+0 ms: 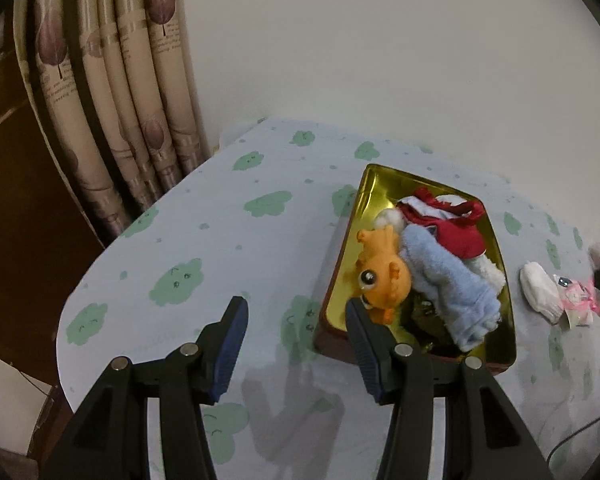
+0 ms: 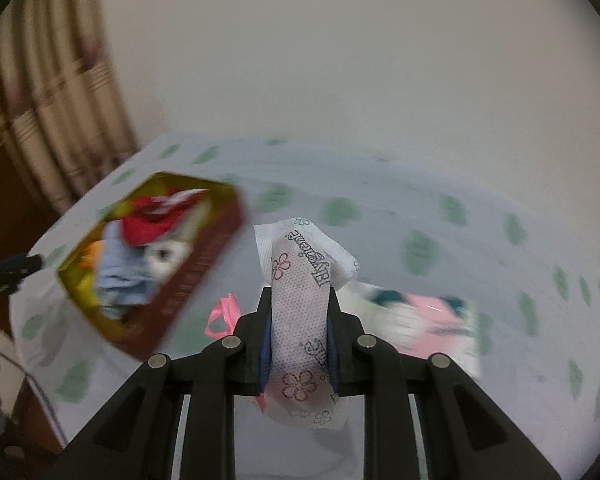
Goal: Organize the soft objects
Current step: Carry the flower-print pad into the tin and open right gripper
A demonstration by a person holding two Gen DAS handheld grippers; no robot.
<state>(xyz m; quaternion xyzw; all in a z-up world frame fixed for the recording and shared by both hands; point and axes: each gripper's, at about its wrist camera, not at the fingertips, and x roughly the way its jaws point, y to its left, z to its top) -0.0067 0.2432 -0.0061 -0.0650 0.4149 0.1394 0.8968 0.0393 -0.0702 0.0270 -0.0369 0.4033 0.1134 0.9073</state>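
A gold-lined tin box (image 1: pixel 370 184) sits on the clouded tablecloth and holds an orange plush (image 1: pixel 382 270), a light blue fleece piece (image 1: pixel 448 288) and a red cloth (image 1: pixel 456 226). My left gripper (image 1: pixel 296 308) hangs open just left of the box, its right finger over the box's near left corner, nothing between the fingers. My right gripper (image 2: pixel 298 294) is shut on a white flower-printed wrapped pad (image 2: pixel 300 280), lifted above the table. In the blurred right wrist view the tin box (image 2: pixel 204 256) lies to the left.
A white mitten (image 1: pixel 540 292) and a pink-ribboned small toy (image 1: pixel 576 294) lie right of the box. A pink packet (image 2: pixel 432 320) and a pink ribbon (image 2: pixel 222 314) lie on the cloth below my right gripper. Curtains (image 1: pixel 112 92) hang at the left, a plain wall behind.
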